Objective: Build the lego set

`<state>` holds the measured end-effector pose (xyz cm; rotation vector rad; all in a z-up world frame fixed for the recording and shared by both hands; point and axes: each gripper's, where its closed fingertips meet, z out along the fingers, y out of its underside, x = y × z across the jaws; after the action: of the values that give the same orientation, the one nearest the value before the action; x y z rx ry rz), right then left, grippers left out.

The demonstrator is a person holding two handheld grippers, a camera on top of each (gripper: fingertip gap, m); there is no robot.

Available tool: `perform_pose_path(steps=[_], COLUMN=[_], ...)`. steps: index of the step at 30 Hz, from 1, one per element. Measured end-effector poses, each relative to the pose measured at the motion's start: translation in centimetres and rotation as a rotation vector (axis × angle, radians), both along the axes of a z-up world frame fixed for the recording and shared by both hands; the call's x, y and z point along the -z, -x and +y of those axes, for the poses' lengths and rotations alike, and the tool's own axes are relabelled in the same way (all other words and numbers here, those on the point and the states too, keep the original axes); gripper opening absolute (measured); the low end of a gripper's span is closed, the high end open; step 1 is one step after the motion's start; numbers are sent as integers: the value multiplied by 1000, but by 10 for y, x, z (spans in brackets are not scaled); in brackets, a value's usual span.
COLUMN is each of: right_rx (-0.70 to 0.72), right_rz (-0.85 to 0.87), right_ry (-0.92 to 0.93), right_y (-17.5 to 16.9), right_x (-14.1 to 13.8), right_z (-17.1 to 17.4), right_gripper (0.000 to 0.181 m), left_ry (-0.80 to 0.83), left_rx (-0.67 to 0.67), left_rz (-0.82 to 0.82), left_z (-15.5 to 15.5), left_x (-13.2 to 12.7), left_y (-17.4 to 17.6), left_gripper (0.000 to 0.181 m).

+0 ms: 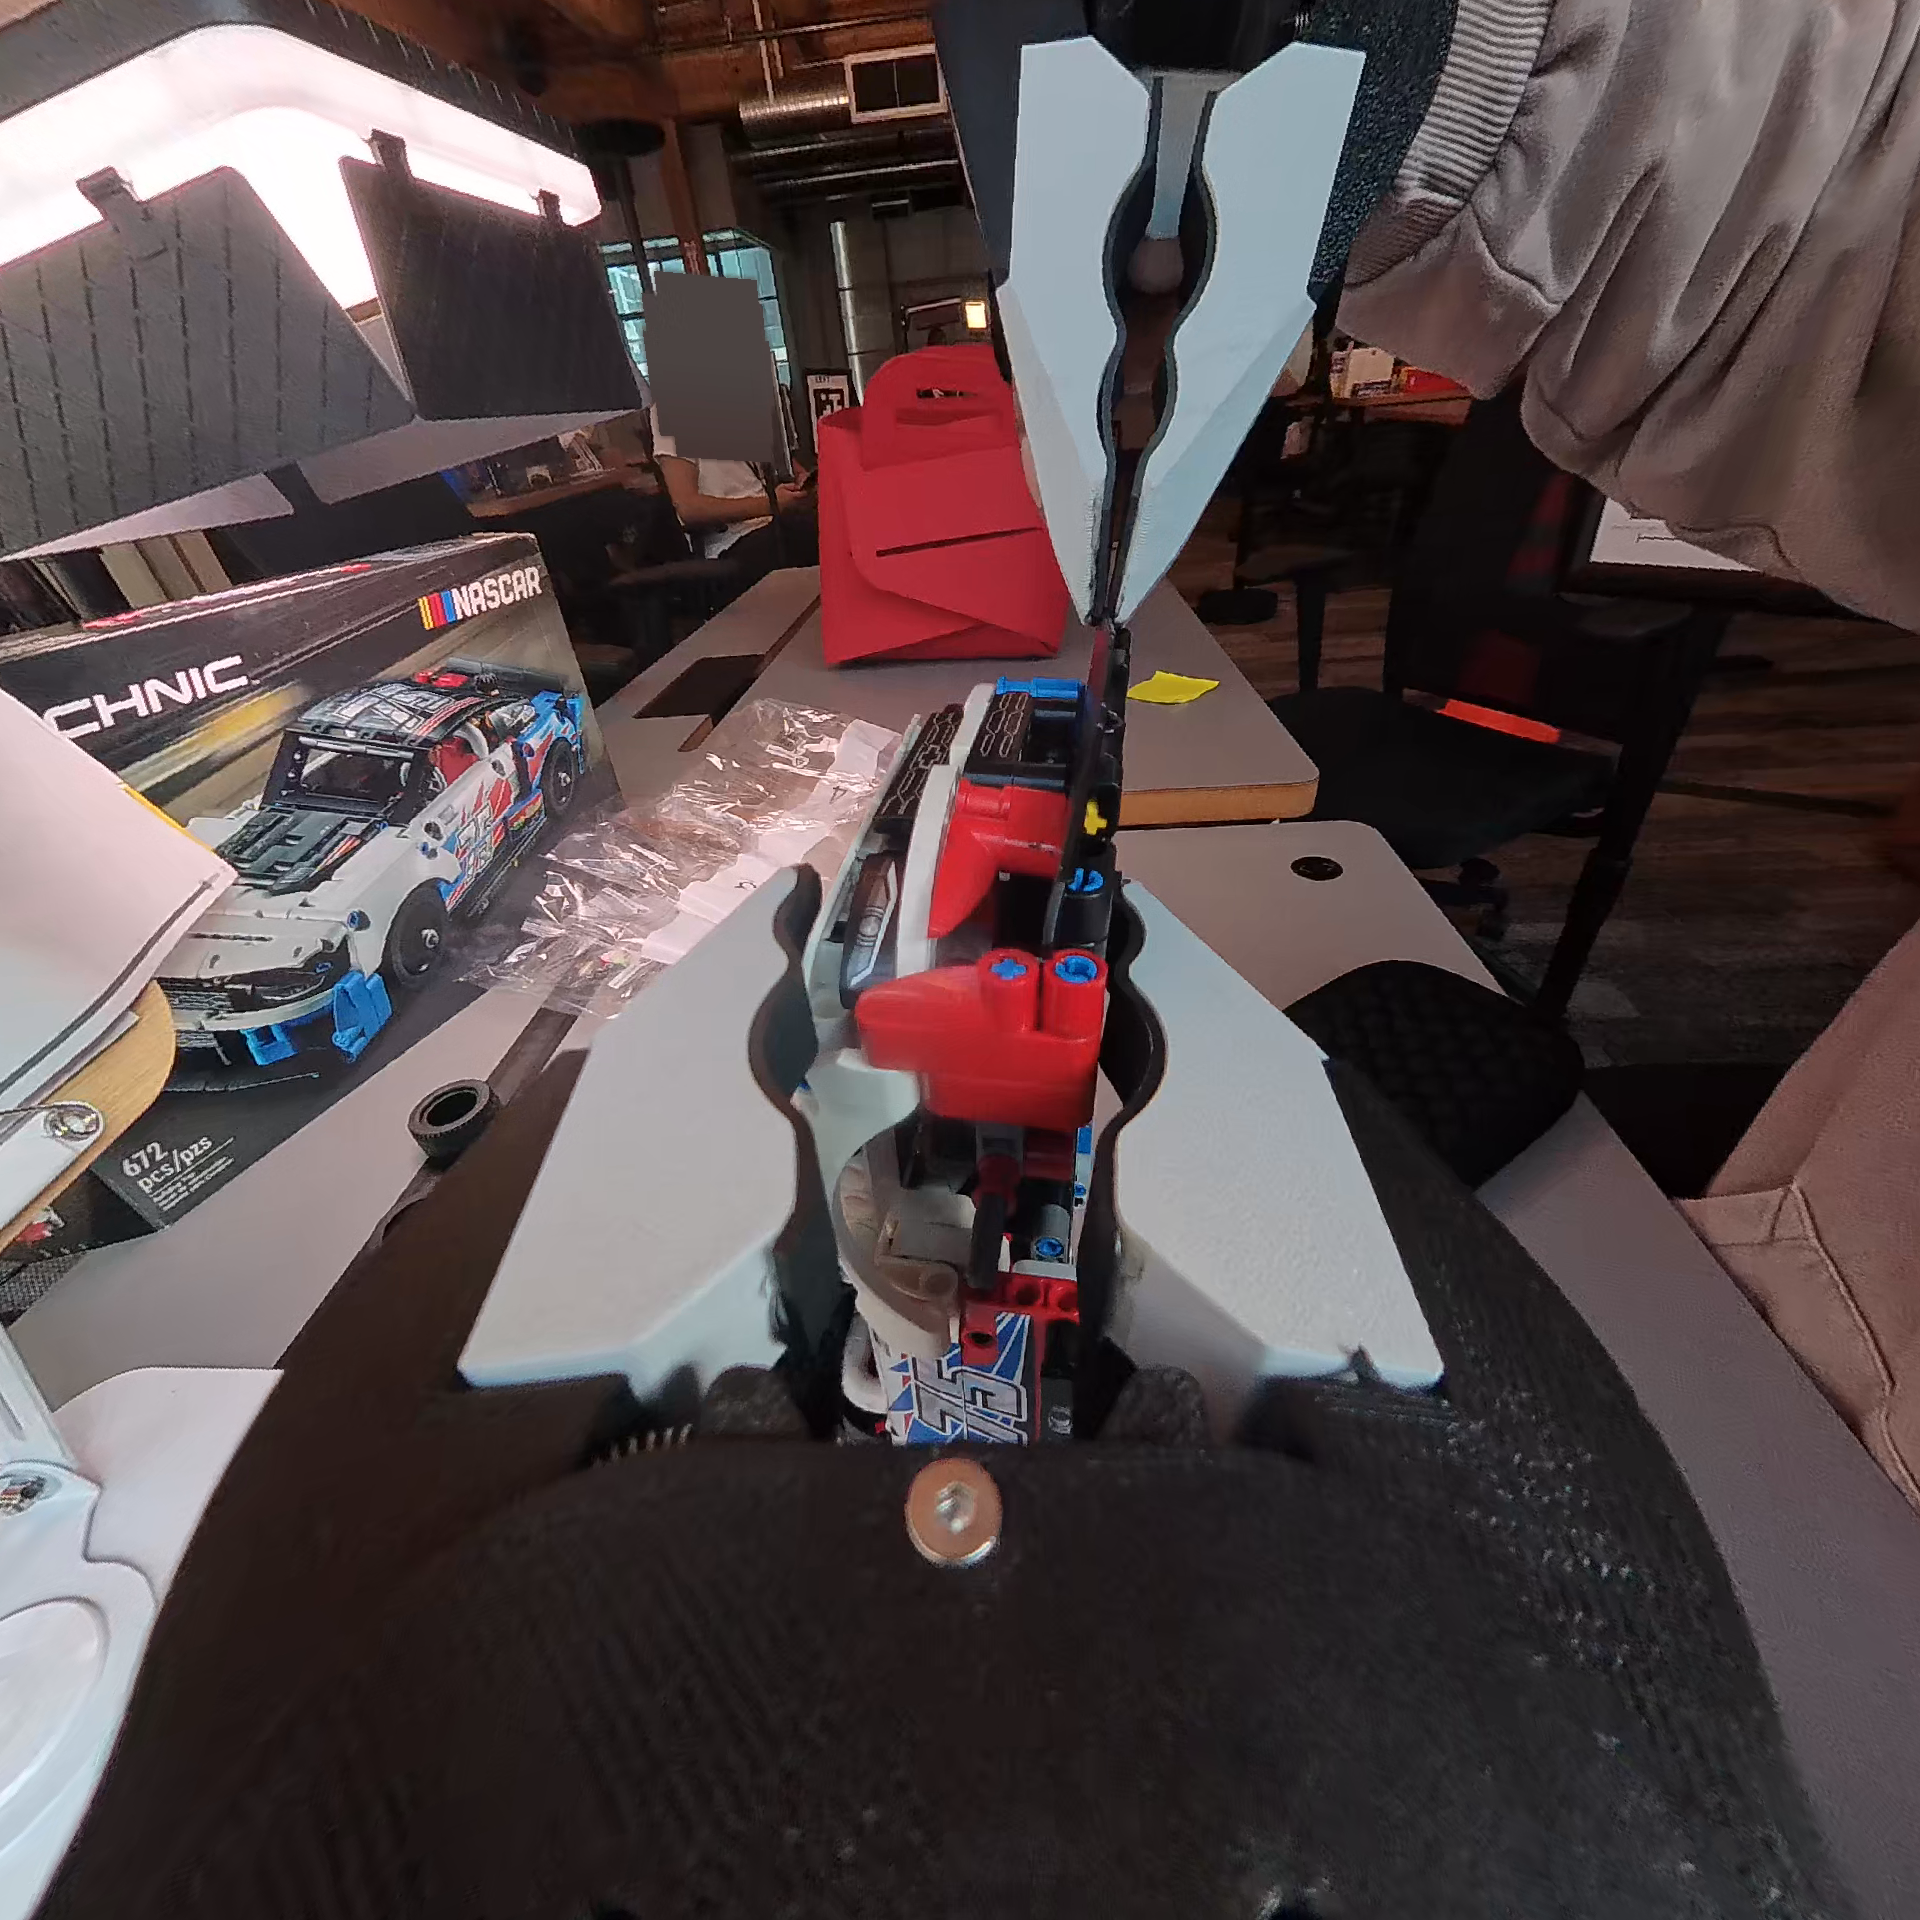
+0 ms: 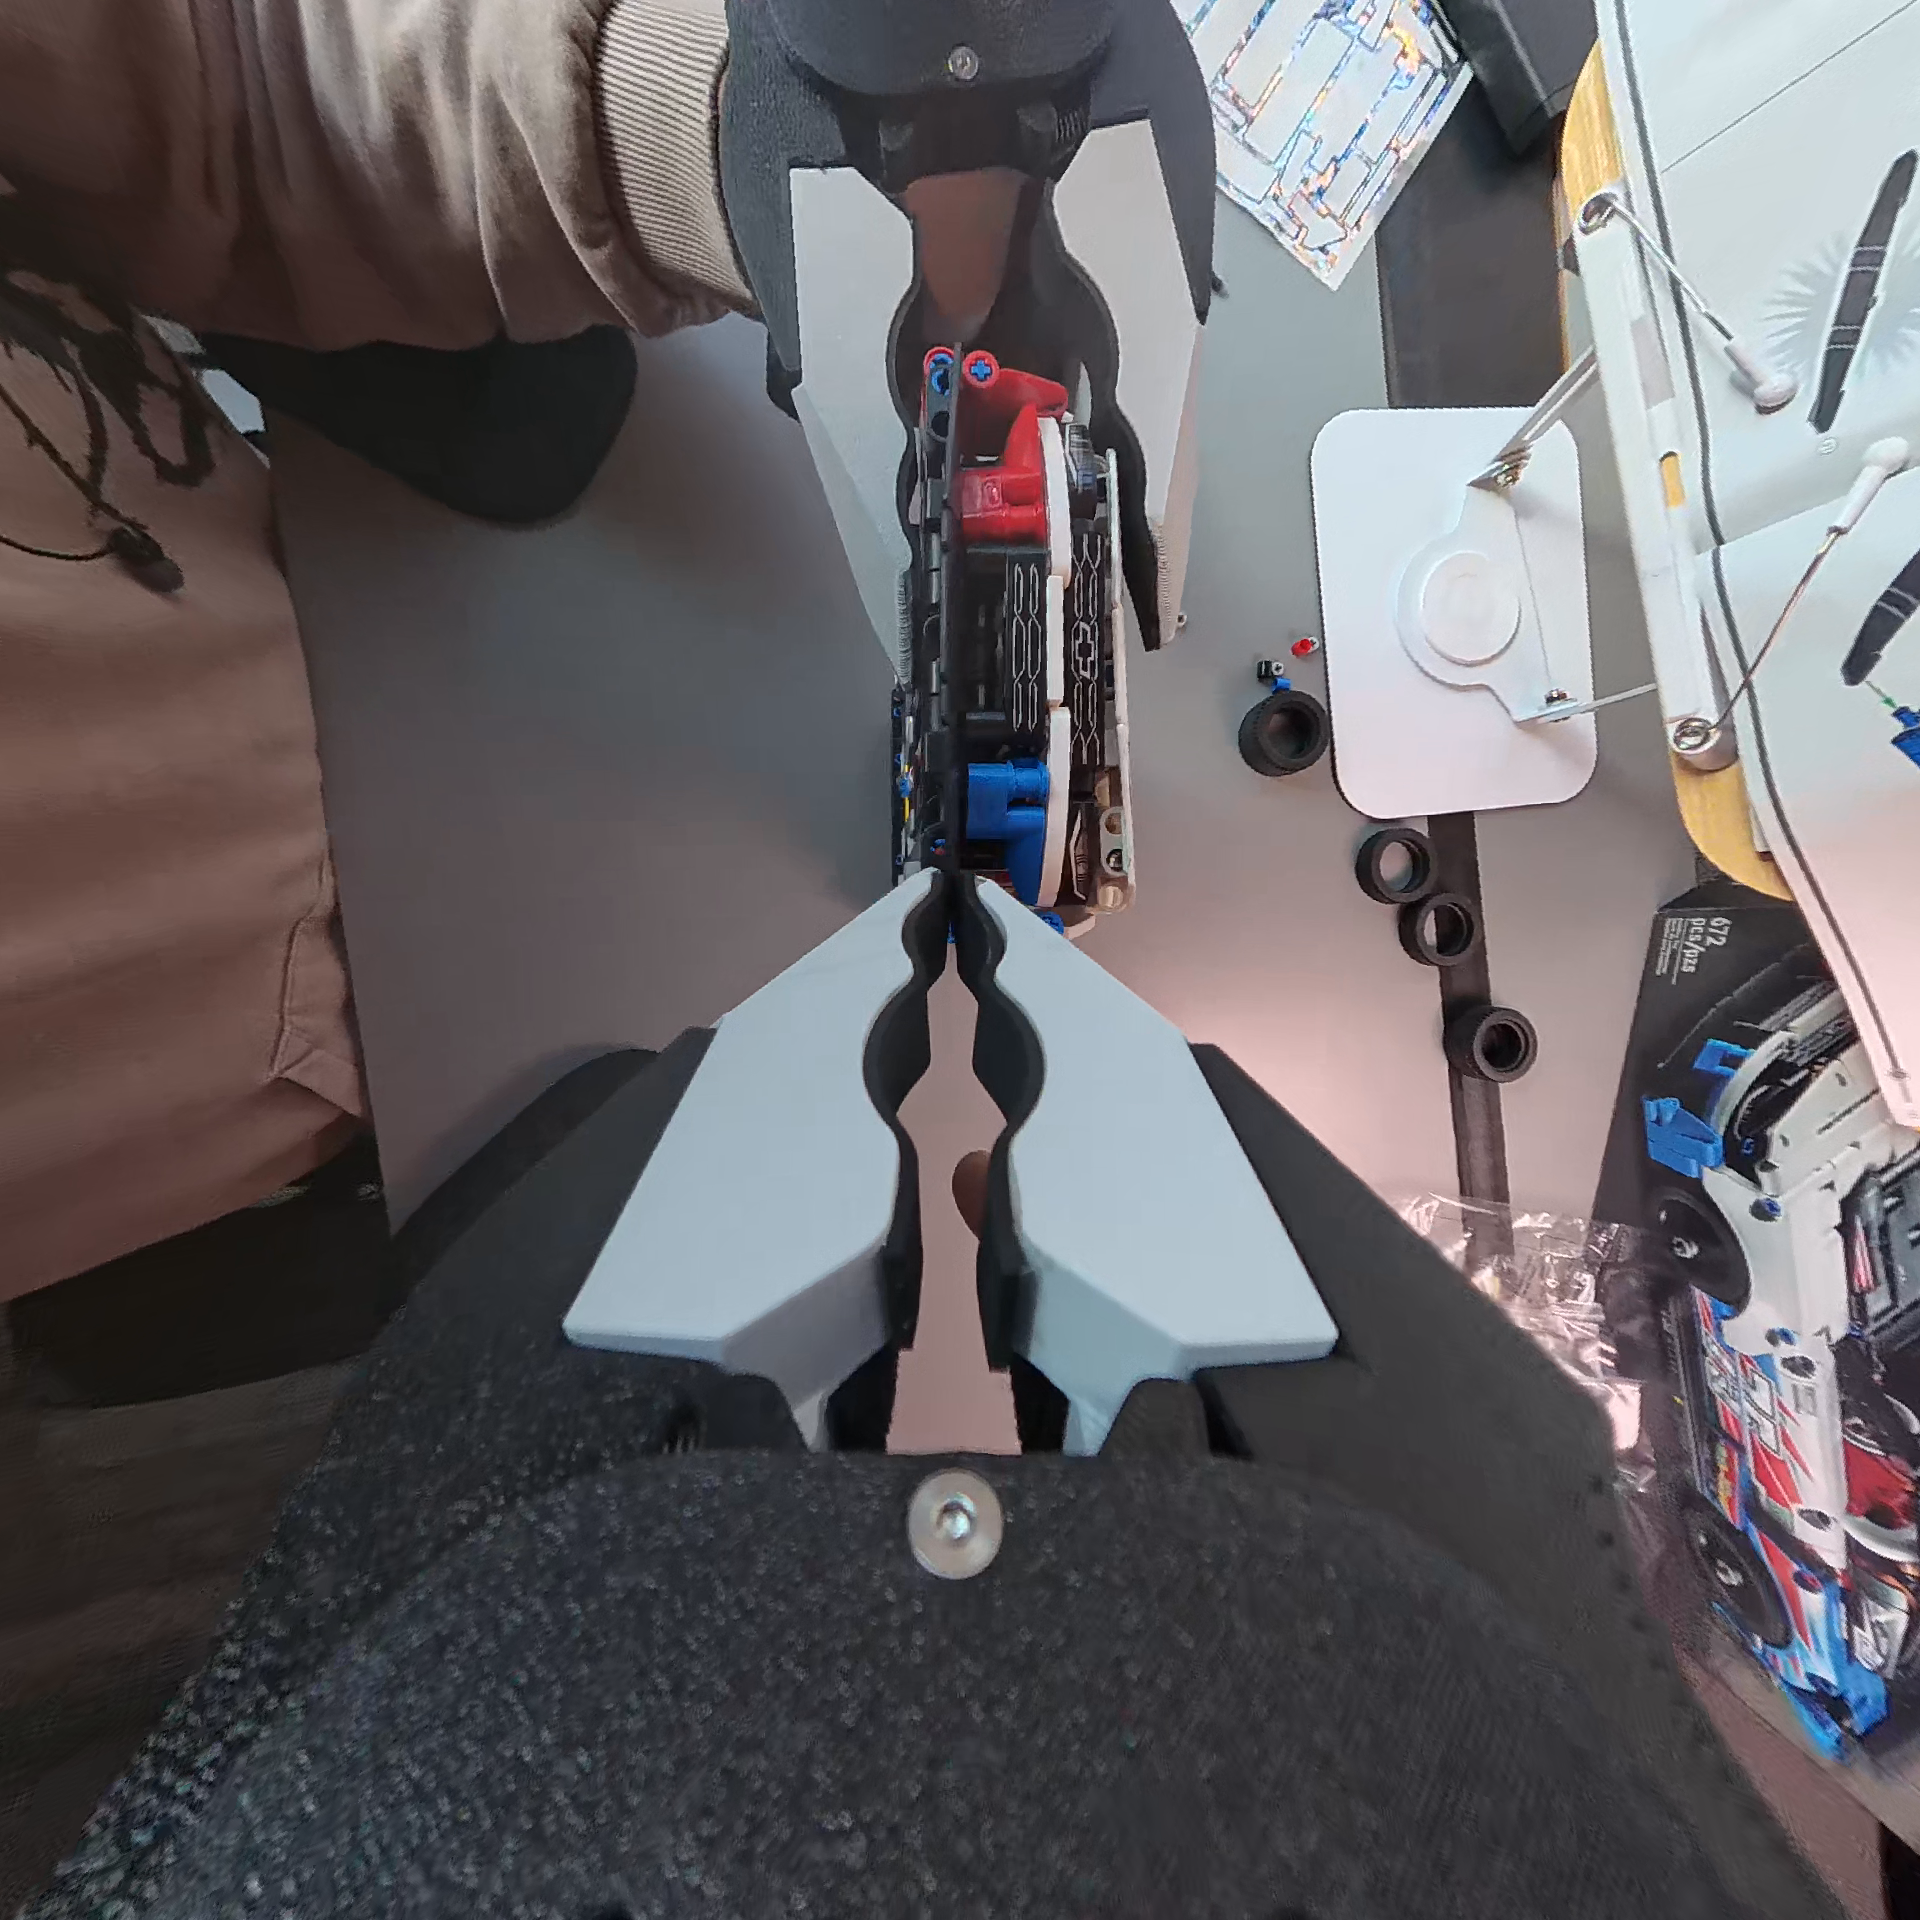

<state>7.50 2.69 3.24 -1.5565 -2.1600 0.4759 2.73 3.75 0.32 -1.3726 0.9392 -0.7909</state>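
A partly built lego car [image 1: 997,831], white, red, black and blue, is held on its side above the grey table [image 1: 1299,914]. My left gripper [image 1: 966,894] is shut on the car's body, one finger on each side. My right gripper [image 1: 1110,618] comes in from above, opposite the left one. In the right wrist view my right gripper [image 2: 954,883] is shut on a thin black strip along the edge of the car [image 2: 1023,623], next to a blue part. The left gripper [image 2: 1029,655] holds the far end there. A sleeved arm is behind each gripper.
The set's box [image 1: 312,790] lies at the left, with clear plastic bags [image 1: 727,831] beside it and one tyre [image 1: 449,1117]. Several black tyres [image 2: 1397,868], small loose pieces [image 2: 1273,675], a white stand base [image 2: 1455,623] and a sticker sheet [image 2: 1320,114] lie to the right. A red bag [image 1: 935,520] stands behind. The grippers' ends are close to 7 centimeters from one another.
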Motion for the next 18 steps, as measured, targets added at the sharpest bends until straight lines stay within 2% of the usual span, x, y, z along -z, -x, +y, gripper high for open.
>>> perform_pose_path(steps=[7,15,18], right_rx=[3,16,28], right_rz=[15,112,201], right_ry=[42,93,-44], right_y=[0,3,7], right_x=[0,0,-3], right_z=[2,0,10], right_gripper=[0,0,0], left_ry=[0,14,20], left_rx=[-1,8,-29], left_rz=[-12,-33,-33], left_z=[0,1,6], left_x=[-1,-1,-1], left_y=[0,2,5], left_gripper=[54,54,54])
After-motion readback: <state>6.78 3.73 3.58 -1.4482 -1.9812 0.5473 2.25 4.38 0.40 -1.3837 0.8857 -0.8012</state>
